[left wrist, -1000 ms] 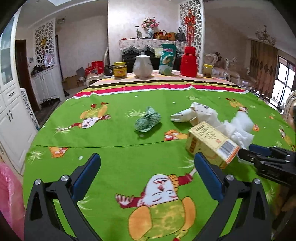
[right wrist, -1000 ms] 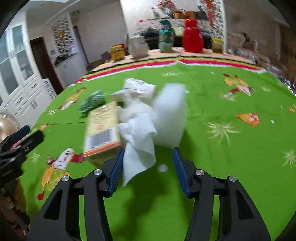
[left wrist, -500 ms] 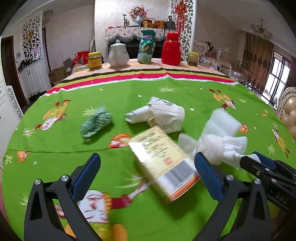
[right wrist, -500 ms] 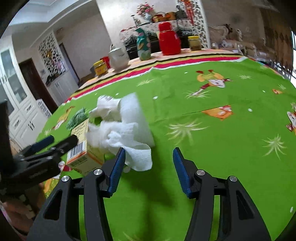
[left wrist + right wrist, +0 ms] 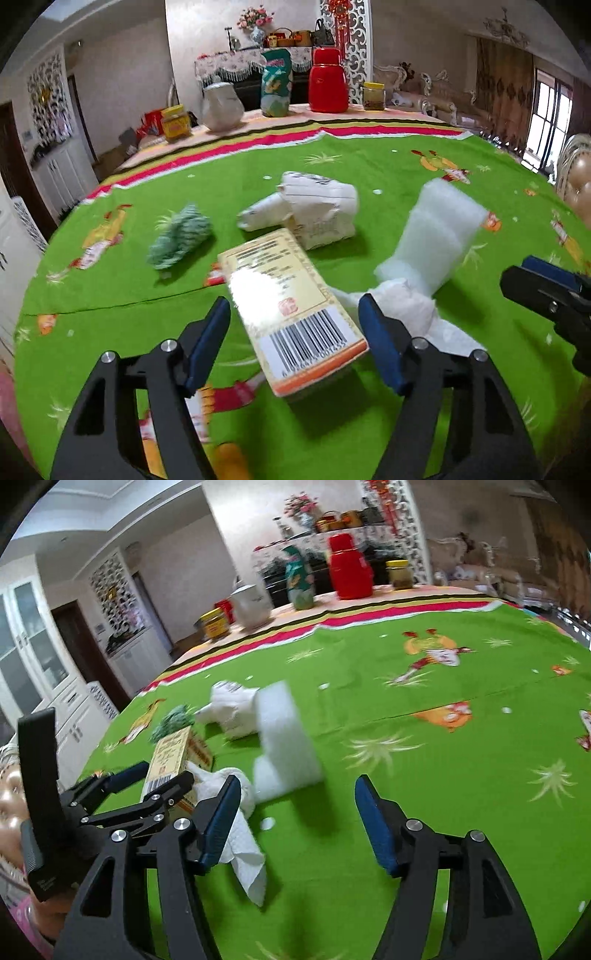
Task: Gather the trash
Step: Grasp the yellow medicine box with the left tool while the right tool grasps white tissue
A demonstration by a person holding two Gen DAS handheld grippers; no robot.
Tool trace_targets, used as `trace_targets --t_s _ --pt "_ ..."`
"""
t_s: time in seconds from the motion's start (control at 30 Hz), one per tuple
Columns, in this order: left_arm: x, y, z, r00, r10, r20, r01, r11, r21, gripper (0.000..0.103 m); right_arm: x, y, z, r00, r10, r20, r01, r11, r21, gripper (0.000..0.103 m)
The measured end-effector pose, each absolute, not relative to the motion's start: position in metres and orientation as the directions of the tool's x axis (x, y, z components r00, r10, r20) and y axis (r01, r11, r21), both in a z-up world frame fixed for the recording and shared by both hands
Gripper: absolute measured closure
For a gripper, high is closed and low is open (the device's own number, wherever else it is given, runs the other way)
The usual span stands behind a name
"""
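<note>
On the green tablecloth a yellow box with a barcode lies between the pads of my left gripper. Its jaws are closing, and a thin gap still shows on each side. The right wrist view shows the left gripper straddling the box. My right gripper has opening jaws; a white tissue lies by its left finger, and nothing sits between the pads. A white foam piece, crumpled white paper and a green wad lie farther out.
Along the table's far edge stand a white teapot, a green bag, a red thermos and two jars. The right gripper enters the left wrist view at its right edge. A padded chair stands to the right.
My left gripper has moved right to the yellow box and narrowed its jaws around it. The right gripper's jaws have widened, and the tissue now lies beside its left finger.
</note>
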State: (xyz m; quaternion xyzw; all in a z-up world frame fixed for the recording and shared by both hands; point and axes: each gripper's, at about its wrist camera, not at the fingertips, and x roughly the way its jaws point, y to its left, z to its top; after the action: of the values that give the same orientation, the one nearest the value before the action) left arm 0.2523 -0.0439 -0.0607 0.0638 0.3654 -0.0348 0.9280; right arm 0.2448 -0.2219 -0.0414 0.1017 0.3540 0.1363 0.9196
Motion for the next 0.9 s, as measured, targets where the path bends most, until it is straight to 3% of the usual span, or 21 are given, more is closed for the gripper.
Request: trace_targets --t_s 0.17,0.4,0.53,0.57,0.6,0.63,0.67,0.73,0.9 --pt "0.242 -0.018 -0.06 0.74 -0.008 -0.672 0.1 0.99 0.098 0.032 0.241 -0.204 -0.044 0.69 0.358 -0.629 -0.238 0.933 0.27 0.041" --pt "0.239 -0.003 -0.062 0.745 -0.023 -0.666 0.1 0.992 0.079 0.021 0.252 -0.164 -0.06 0.639 0.339 -0.691 -0.309 0.935 0.173 0.041" --pt "0.254 -0.003 -0.074 0.699 -0.063 -0.712 0.127 0.991 0.037 0.022 0.264 -0.154 -0.069 0.605 0.315 -0.731 -0.318 0.938 0.141 0.042" --pt "0.256 -0.004 -0.077 0.684 -0.072 -0.726 0.13 0.991 0.024 0.026 0.264 -0.153 -0.072 0.599 0.315 -0.736 -0.322 0.937 0.139 0.047" --pt "0.258 -0.002 -0.078 0.672 -0.11 -0.732 0.144 0.989 -0.017 0.039 0.264 -0.151 -0.074 0.592 0.318 -0.74 -0.33 0.934 0.137 0.051" --pt "0.258 -0.001 -0.078 0.672 -0.129 -0.729 0.149 0.988 -0.037 0.053 0.262 -0.151 -0.073 0.586 0.332 -0.739 -0.343 0.928 0.145 0.065" --pt "0.257 -0.002 -0.078 0.675 -0.138 -0.725 0.155 0.987 -0.044 0.055 0.26 -0.151 -0.071 0.591 0.343 -0.73 -0.356 0.923 0.146 0.078" --pt "0.253 -0.005 -0.075 0.693 -0.125 -0.71 0.153 0.988 -0.025 0.055 0.254 -0.148 -0.068 0.61 0.326 -0.722 -0.372 0.923 0.103 0.085" --pt "0.237 -0.002 -0.066 0.736 -0.085 -0.672 0.122 0.993 0.008 0.055 0.245 -0.153 -0.065 0.636 0.301 -0.711 -0.353 0.932 0.078 0.086"
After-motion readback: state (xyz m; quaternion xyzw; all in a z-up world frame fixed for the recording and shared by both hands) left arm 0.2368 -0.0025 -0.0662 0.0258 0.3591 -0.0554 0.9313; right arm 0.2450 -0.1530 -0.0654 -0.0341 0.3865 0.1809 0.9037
